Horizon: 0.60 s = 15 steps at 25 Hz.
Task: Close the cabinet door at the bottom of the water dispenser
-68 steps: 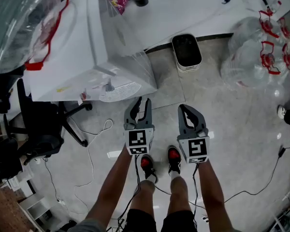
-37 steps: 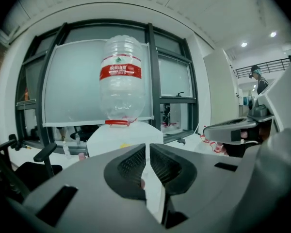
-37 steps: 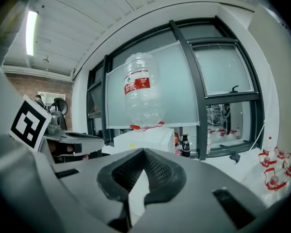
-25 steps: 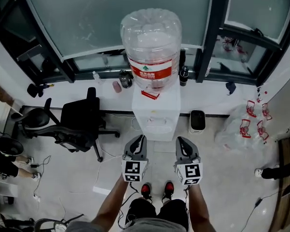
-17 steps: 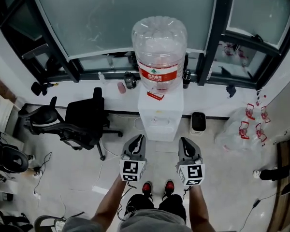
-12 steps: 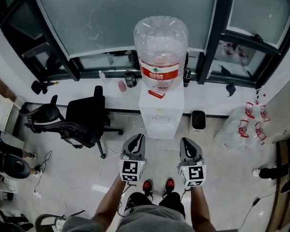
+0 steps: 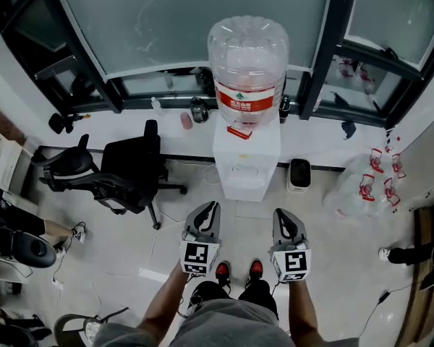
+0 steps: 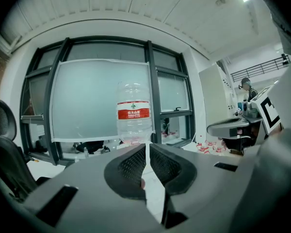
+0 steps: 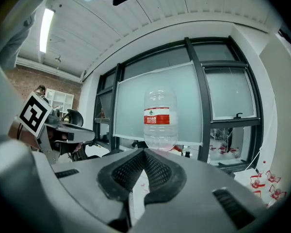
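Standing back from the dispenser (image 7: 246, 166), we hold both claws level and side by side over the floor (image 7: 347, 262), with our shoes (image 7: 222, 270) between and below them. The left claw (image 7: 210, 207) is pressed together to a thin slit with nothing in it. The right claw (image 7: 281, 213) is pressed together too, its tips meeting on nothing.

The dispenser stands straight ahead of both claws, its back against the white sill (image 7: 325, 139) under the windows. A big bottle (image 7: 247, 56) is seated on top of it. The door (image 7: 244, 191) on its lower front is foreshortened to a thin strip just beyond the claw tips, and we cannot tell whether it sits flush or ajar. In both gripper views the bottle rises above the tips, while the claw bodies cover the dispenser's lower part.

Bare floor lies between the claws and the dispenser's front edge. To the left, a chair (image 7: 130, 166) stands near, its base reaching toward the dispenser's left side. On the right, a bin (image 7: 299, 174) sits just beside the dispenser against the sill's edge, and a clear bag (image 7: 362, 190) lies further right. A person's legs (image 7: 54, 230) show at the left edge, well apart from us.
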Each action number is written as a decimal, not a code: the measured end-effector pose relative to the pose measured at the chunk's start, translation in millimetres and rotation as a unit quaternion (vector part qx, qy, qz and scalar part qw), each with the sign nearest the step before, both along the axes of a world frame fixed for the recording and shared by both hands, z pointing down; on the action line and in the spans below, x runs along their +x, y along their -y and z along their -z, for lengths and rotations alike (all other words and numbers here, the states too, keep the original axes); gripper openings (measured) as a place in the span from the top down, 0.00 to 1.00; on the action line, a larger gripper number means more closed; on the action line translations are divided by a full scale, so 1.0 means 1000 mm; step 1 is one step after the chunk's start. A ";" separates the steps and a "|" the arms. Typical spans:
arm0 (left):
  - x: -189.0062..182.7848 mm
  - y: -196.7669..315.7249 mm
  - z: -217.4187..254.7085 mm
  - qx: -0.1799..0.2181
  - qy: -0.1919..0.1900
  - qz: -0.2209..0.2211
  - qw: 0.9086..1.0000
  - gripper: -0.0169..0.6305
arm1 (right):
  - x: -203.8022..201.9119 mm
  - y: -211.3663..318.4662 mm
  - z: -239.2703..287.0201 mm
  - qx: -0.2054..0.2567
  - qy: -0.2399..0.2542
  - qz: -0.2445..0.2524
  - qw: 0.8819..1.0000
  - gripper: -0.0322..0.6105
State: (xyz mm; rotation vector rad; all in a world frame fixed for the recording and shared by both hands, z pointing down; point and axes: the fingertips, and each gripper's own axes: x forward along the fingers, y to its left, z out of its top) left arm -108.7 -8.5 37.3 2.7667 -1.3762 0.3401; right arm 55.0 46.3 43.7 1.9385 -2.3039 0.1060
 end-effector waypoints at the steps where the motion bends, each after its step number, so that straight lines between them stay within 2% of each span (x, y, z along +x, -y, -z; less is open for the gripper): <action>1: -0.001 0.001 0.001 0.000 0.000 0.001 1.000 0.91 | 0.000 0.001 0.001 0.001 0.001 0.000 1.000 0.93; 15: -0.008 -0.001 -0.004 -0.008 0.006 0.002 1.000 0.91 | -0.006 0.003 0.002 0.005 0.003 -0.002 1.000 0.93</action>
